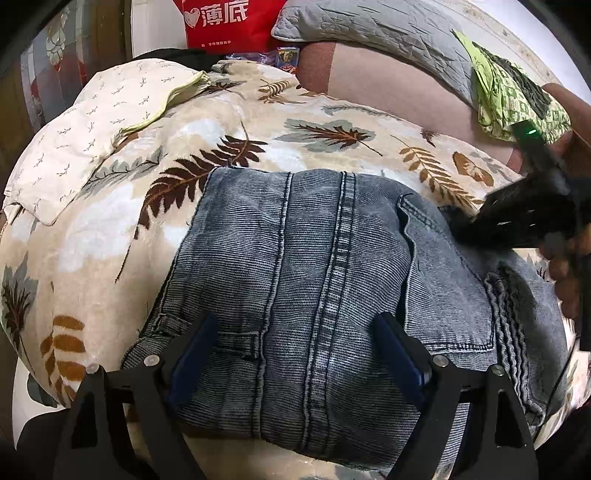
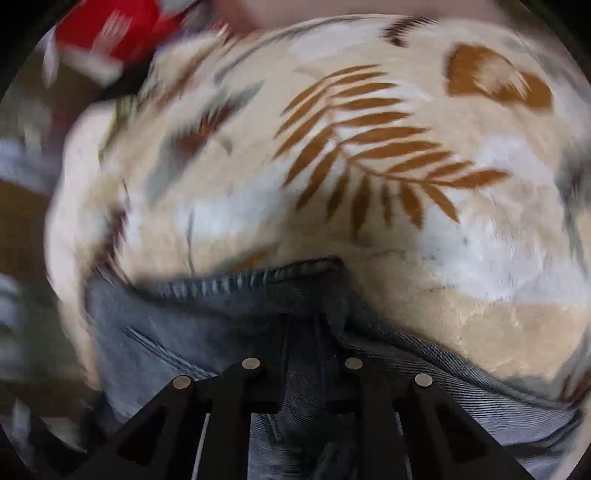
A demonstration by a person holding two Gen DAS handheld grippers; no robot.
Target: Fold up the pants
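Grey-blue denim pants (image 1: 314, 266) lie folded on a cream blanket with a leaf print (image 1: 110, 229). My left gripper (image 1: 299, 354) is open, its blue-padded fingers spread over the near part of the pants, holding nothing. My right gripper (image 2: 303, 332) is shut on an edge of the pants (image 2: 221, 325), with denim bunched between the fingers; this view is motion-blurred. In the left wrist view the right gripper's black body (image 1: 532, 214) sits at the right side of the pants, with a hand behind it.
A cream pillowcase with small sprigs (image 1: 96, 125) lies at the left of the blanket. A red bag (image 1: 225, 22), a grey quilted pillow (image 1: 373, 29) and a green patterned cloth (image 1: 513, 99) sit at the back. A brown cushion (image 1: 399, 92) lies behind the blanket.
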